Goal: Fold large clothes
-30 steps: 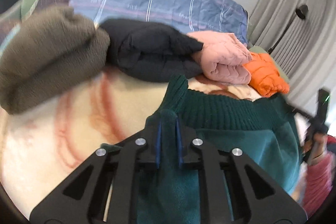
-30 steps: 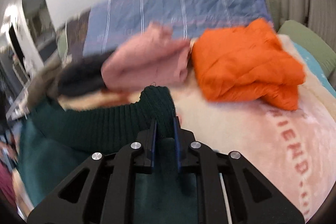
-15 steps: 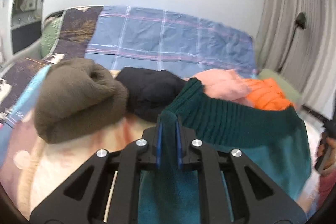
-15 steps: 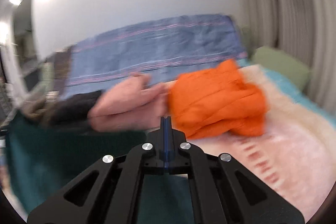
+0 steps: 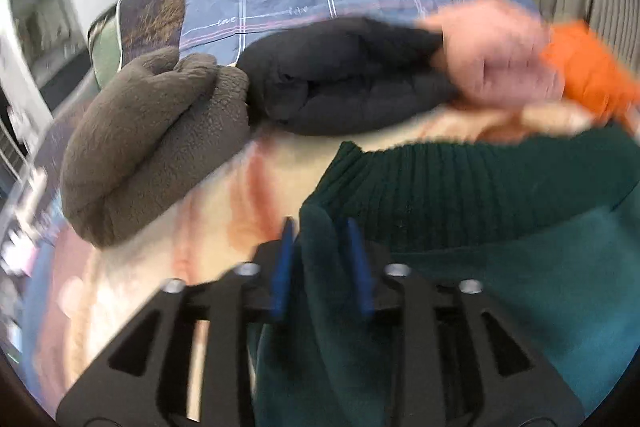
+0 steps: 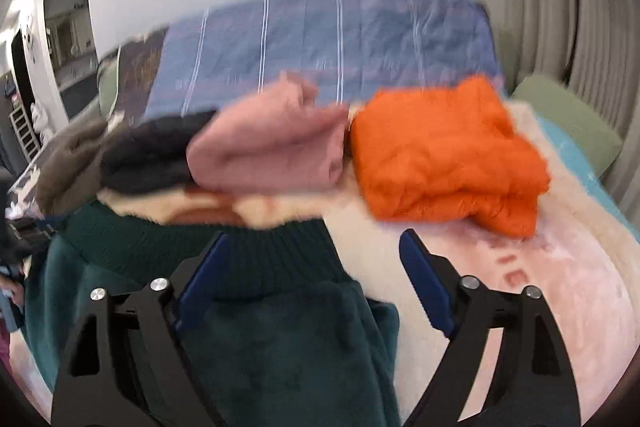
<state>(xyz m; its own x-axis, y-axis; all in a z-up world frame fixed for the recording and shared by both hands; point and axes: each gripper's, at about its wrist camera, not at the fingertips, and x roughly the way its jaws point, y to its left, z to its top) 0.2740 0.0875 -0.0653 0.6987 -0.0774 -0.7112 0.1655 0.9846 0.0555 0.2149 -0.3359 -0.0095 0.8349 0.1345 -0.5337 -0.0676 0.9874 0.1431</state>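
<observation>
A dark green fleece garment [image 5: 480, 267] with a ribbed hem lies on the cream blanket of a bed. My left gripper [image 5: 320, 239] is shut on a fold of it near the hem's left end. In the right wrist view the same green garment [image 6: 280, 339] lies under my right gripper [image 6: 314, 251], whose blue-padded jaws stand wide open over the hem's right end, holding nothing.
Folded clothes line the back of the bed: brown fleece [image 5: 152, 143], black garment [image 5: 344, 83], pink garment [image 6: 272, 143], orange puffer jacket [image 6: 444, 155]. A blue plaid quilt [image 6: 320, 43] lies behind them. A green pillow [image 6: 568, 115] and curtains are at the right.
My right gripper has opened and let go of the green garment's hem, which now lies on the bed. Both grippers tilted up, then back down toward the bed. The left still grips.
</observation>
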